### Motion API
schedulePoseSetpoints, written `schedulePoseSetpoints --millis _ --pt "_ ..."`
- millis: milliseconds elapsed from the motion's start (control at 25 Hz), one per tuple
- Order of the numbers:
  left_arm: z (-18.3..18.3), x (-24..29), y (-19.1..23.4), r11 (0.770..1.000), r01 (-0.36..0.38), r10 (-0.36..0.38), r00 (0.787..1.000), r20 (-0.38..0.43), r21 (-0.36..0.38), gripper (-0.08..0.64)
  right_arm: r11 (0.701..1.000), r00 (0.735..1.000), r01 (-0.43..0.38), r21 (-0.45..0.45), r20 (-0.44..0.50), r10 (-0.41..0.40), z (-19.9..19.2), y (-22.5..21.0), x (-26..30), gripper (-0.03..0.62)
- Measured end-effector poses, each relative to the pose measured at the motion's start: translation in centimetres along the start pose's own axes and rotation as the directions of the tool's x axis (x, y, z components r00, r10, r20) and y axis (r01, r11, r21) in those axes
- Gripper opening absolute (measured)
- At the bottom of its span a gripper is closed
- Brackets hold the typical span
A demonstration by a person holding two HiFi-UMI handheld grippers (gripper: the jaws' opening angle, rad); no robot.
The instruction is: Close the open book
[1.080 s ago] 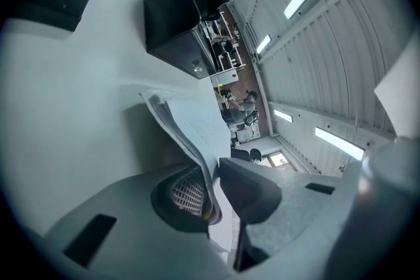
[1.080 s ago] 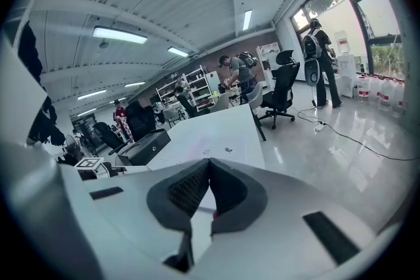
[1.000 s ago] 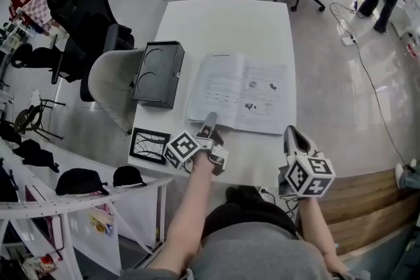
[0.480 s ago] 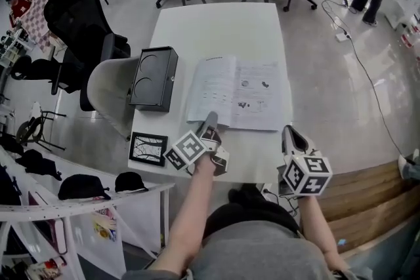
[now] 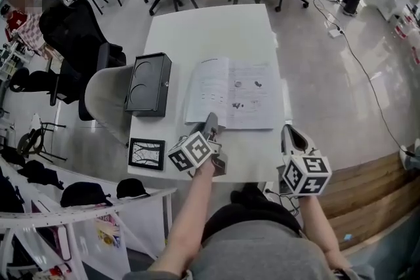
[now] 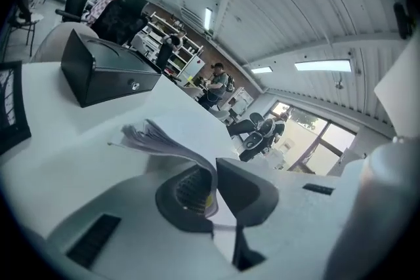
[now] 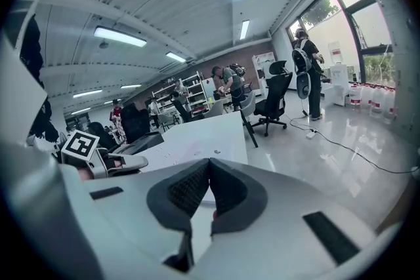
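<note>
Book [image 5: 230,94]: open and flat on the white bench [image 5: 216,29], toward the near edge; printed pages face up, spine running away from the person.
Left gripper [image 5: 210,120]: at the book's near edge, by the spine; jaws closed almost fully on a thin sheaf of pages [image 6: 164,141], which curls up from the bench into the pinch.
Right gripper [image 5: 289,132]: by the bench's near right corner, beside the book's near right corner and apart from it; jaws together, nothing between them.
Black box [image 5: 147,83]: on the bench's left edge, left of the book and apart from it.
Framed picture [image 5: 147,153]: flat at the bench's near left corner, left of the left gripper.
Chair [image 5: 105,98]: grey, against the bench's left side, beside the box.
</note>
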State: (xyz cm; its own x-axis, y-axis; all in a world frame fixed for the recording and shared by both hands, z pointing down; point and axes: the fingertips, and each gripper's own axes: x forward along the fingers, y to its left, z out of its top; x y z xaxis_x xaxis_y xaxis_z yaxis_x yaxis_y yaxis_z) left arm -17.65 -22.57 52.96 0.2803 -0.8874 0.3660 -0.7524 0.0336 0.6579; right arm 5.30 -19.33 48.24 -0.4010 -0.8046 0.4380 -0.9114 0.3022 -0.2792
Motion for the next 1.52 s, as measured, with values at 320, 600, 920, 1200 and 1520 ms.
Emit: schedulePoseSetpoints --millis 320,600,920,1200,1520 --pt "-1.5 1.3 -2.9 0.948 -0.02 0.048 0.995 -0.082 0.317 0.02 1.0 1.0 0.013 0.009 0.009 -0.013 -0.1 -1.0 -0.7 0.005" --pt "-3.3 2.6 -4.3 0.901 0.017 0.061 0.985 -0.164 0.433 0.02 1.0 1.0 0.02 0.013 0.014 -0.02 0.0 -1.2 -0.8 0.005" --pt "-6.3 4.3 -5.0 0.851 0.058 0.094 0.961 -0.259 0.523 0.02 0.999 0.999 0.041 0.023 0.017 -0.041 -0.1 -2.2 -1.1 0.005" --pt "-7.6 5.0 -5.2 0.813 0.086 0.118 0.944 -0.307 0.576 0.02 0.998 0.999 0.044 0.032 0.02 -0.045 0.1 -2.8 -1.3 0.005" --pt "-8.5 5.5 -5.1 0.81 0.11 0.119 0.931 -0.345 0.576 0.023 0.998 0.999 0.045 0.038 0.021 -0.046 0.0 -3.1 -1.4 0.005"
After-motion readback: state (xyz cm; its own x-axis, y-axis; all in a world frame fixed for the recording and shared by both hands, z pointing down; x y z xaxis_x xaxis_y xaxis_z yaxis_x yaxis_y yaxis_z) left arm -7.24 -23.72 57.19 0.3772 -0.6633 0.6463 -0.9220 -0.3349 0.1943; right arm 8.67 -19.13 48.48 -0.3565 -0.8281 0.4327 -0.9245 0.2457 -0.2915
